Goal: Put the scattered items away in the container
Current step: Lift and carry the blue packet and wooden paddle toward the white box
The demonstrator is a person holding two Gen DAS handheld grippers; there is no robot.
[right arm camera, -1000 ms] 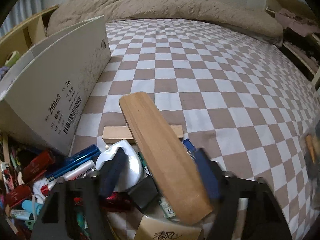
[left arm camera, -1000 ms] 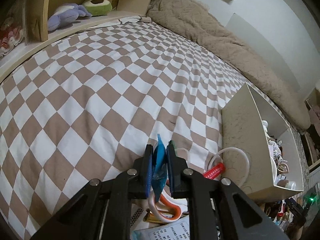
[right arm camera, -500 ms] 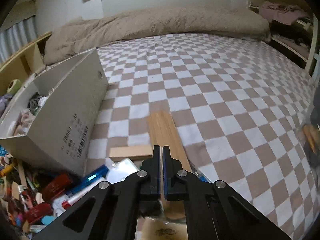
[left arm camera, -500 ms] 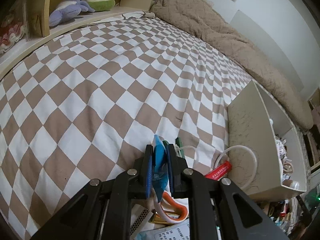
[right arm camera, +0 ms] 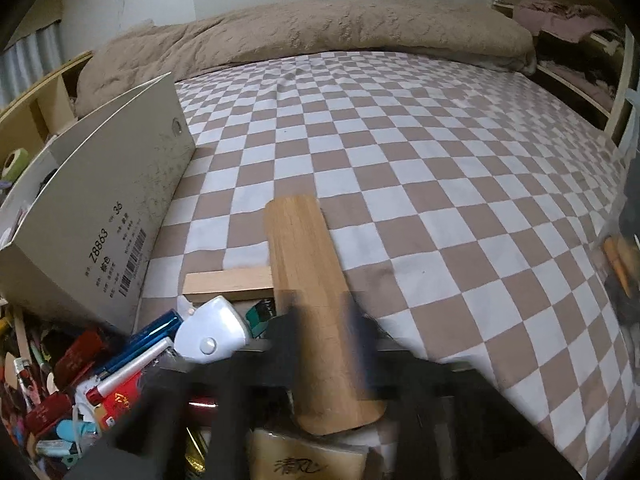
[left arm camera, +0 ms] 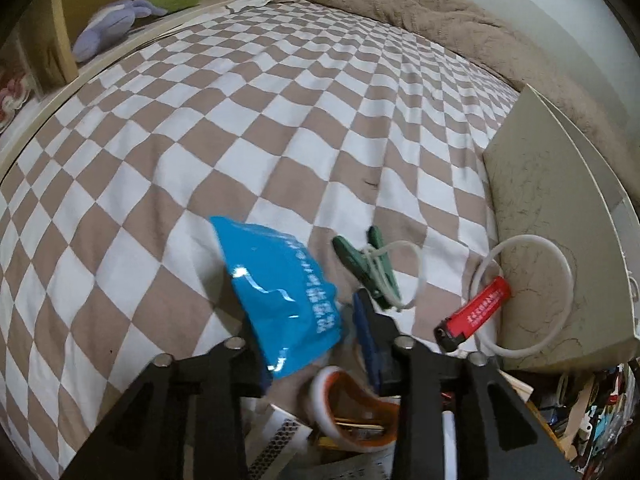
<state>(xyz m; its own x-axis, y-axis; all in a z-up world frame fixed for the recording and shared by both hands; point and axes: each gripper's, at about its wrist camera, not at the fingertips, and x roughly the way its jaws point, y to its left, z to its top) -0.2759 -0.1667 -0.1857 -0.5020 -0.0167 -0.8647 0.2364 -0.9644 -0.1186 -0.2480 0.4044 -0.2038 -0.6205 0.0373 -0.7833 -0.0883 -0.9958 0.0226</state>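
In the left wrist view my left gripper (left arm camera: 310, 332) is open, and a blue foil packet (left arm camera: 280, 288) lies loose between its jaws on the checkered bed. A green clothes peg (left arm camera: 366, 268) with a white cord, a red lighter (left arm camera: 474, 314) and the beige cardboard box (left arm camera: 548, 216) are to the right. In the right wrist view my right gripper (right arm camera: 320, 328) is blurred and open around a rounded wooden board (right arm camera: 316, 328). The box (right arm camera: 104, 216) stands at the left.
A small wood block (right arm camera: 228, 282), a white plastic device (right arm camera: 212, 330), blue pens (right arm camera: 136, 344) and red packets are piled at the bed's near edge. A brown duvet (right arm camera: 312, 36) lies at the far side. Plush toys (left arm camera: 116, 20) sit on a shelf. An orange-white tape dispenser (left arm camera: 348, 404) lies below the left gripper.
My left gripper has opened and let go of the blue packet, which now lies flat. My right gripper, shut half a second ago, has opened around the wooden board.
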